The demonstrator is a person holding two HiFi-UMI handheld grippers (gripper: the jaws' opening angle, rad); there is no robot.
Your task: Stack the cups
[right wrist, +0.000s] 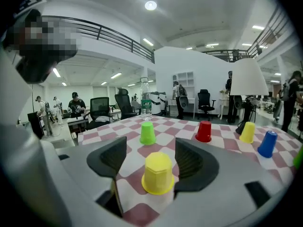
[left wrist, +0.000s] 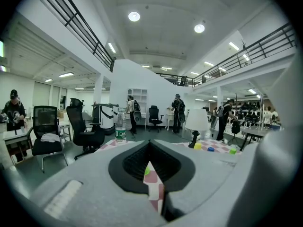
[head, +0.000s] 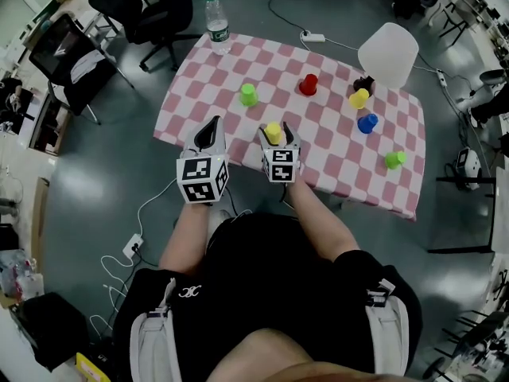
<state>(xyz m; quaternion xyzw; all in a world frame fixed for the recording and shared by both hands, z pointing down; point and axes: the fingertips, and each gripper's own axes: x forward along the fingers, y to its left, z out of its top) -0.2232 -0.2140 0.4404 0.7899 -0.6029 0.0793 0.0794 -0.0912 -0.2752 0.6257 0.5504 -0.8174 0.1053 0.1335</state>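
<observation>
- Cups stand singly on the counter (head: 334, 173), which is covered in pink-and-white checks. We count six, each mouth down, and none sits on another.
- The right hand-held gripper (right wrist: 151, 145) is spread wide. The near yellow cup (right wrist: 157, 173) stands on the counter between its jaws, close to the near edge.
- We see bare checks between that cup and the left jaw. Its rim lies close against the right jaw, and we cannot tell whether the two touch.
- The left hand-held gripper (left wrist: 150, 150) is just to the left of the right one, over the near edge of the counter. Its jaws are drawn together to a thin slit and grip nothing. Through the slit we see only a strip of checks and a speck of green.
- Beyond the right hand-held gripper and slightly to the left stands the left green cup (right wrist: 147, 133), well apart from the near yellow cup.
- Farther off and to the right of it is the red cup (right wrist: 204, 131), on its own.
- The far yellow cup (head: 359, 98) stands just beside the dark foot of the lamp (head: 388, 52), whose white shade rises at the far right of the counter.
- The blue cup (head: 367, 123) is just on the near side of the far yellow cup, and we see a small gap between them.
- The right green cup (head: 394, 159) stands alone toward the right near edge, apart from the blue cup.
- A water bottle (head: 216, 22) stands upright at the far left corner of the counter.
</observation>
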